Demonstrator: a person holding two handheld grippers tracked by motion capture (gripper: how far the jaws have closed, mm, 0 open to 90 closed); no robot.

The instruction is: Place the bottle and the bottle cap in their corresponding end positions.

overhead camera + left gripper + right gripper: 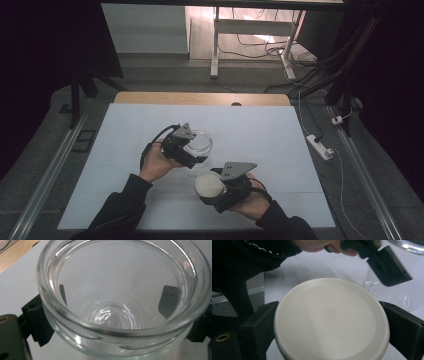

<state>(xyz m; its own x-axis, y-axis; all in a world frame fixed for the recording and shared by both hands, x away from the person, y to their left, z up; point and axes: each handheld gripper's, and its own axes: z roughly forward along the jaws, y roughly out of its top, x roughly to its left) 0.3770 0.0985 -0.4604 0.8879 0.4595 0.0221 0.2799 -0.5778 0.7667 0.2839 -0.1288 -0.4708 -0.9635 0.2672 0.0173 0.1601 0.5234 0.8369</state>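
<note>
A wide white sheet (280, 150) covers the wooden table (200, 98), and on it, a little left of the middle, stands one clear glass jar (201, 142), open at the top and empty as far as I can see. The left gripper (192, 150) has the jar between its two black jaws: in the left gripper view the thick rounded rim of the jar (120, 302) spreads almost across the frame, with one jaw pressed to the glass on each side just below the rim, so the jaws are closed around the jar's body. The bottom of the jar shows through the glass as a small rippled disc. Nearer the person, just in front of the jar and slightly to its right, the right gripper (212, 189) holds one round off-white lid (209, 185). In the right gripper view the lid (332, 320) sits flat-face up between the jaws, each jaw touching its edge on opposite sides; it is smooth, with a shallow raised border and a small square mark stamped at its centre. Lid and jar are near each other but apart. Two hands, two grippers, one jar, one lid.
</note>
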